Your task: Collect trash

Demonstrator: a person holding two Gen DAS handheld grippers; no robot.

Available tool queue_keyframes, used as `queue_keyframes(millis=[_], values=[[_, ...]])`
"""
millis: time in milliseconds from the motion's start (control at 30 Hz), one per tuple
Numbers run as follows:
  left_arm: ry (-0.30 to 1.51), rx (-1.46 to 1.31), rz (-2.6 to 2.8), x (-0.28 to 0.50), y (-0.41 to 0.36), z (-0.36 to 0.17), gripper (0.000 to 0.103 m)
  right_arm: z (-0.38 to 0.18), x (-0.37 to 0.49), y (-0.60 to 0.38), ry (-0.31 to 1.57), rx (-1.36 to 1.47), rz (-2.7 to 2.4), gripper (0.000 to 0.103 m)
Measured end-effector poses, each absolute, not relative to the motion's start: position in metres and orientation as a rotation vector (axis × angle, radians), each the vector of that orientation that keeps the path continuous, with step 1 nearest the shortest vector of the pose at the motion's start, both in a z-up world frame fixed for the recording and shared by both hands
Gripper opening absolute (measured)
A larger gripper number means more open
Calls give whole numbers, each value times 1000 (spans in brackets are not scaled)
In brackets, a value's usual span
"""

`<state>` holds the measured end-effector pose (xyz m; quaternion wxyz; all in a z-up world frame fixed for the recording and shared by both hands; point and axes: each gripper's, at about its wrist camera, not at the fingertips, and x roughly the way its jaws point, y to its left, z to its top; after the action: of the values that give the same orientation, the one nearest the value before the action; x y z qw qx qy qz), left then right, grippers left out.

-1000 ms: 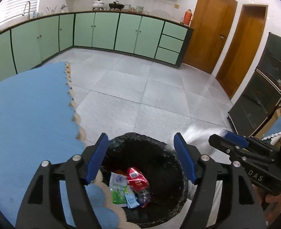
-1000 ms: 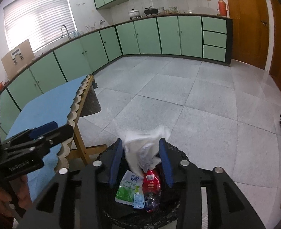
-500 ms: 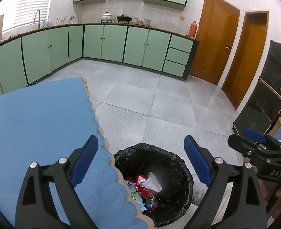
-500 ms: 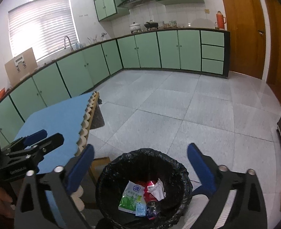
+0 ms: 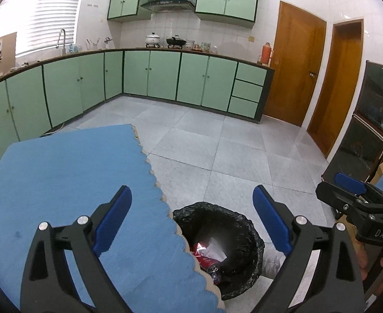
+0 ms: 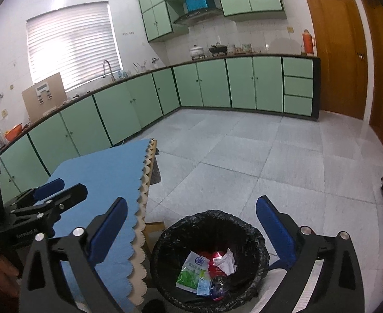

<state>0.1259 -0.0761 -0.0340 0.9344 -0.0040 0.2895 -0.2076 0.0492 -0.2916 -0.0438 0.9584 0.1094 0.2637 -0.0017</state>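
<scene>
- Beside the table edge, on the grey tiled floor (image 5: 238, 161): trash bin (image 6: 165, 237) lined with a black bag, standing upright.
- Bin contents, right wrist view: crumpled white paper (image 6: 226, 259), green-and-white packet (image 6: 191, 271), red wrapper (image 6: 213, 257), small blue sachet (image 6: 203, 285), what looks like a can end (image 6: 218, 280). All lie at the bin bottom, touching each other.
- Left gripper (image 5: 191, 219): jaws wide apart, nothing between them. Held above the table's edge; bin shows low between the fingers, partly hidden by the cloth.
- Right gripper (image 6: 191, 227): jaws spread wide, empty. Held above the bin, bin mouth between the fingers.
- Each gripper visible at the edge of the other's view: right one at (image 5: 358, 208), left one at (image 6: 43, 203).
- Table with blue cloth (image 5: 61, 172), scalloped tan trim along the bin-side edge. Cloth surface bare.
- Background: green cabinets (image 5: 165, 75) along the walls, pots on the counter, wooden doors (image 5: 295, 65), orange thermos (image 5: 265, 52), window blinds (image 6: 71, 44).
</scene>
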Motion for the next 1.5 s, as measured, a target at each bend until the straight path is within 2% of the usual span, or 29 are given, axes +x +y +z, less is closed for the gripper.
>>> queue_keyframes(millis=[800,1500], values=[[489,-9,-359,46,-30,5,91,1,-20,-242,417,123,23,97],[438,-1,-329,21,-16,11,91,-2,-27,-226,410,106,37,97]])
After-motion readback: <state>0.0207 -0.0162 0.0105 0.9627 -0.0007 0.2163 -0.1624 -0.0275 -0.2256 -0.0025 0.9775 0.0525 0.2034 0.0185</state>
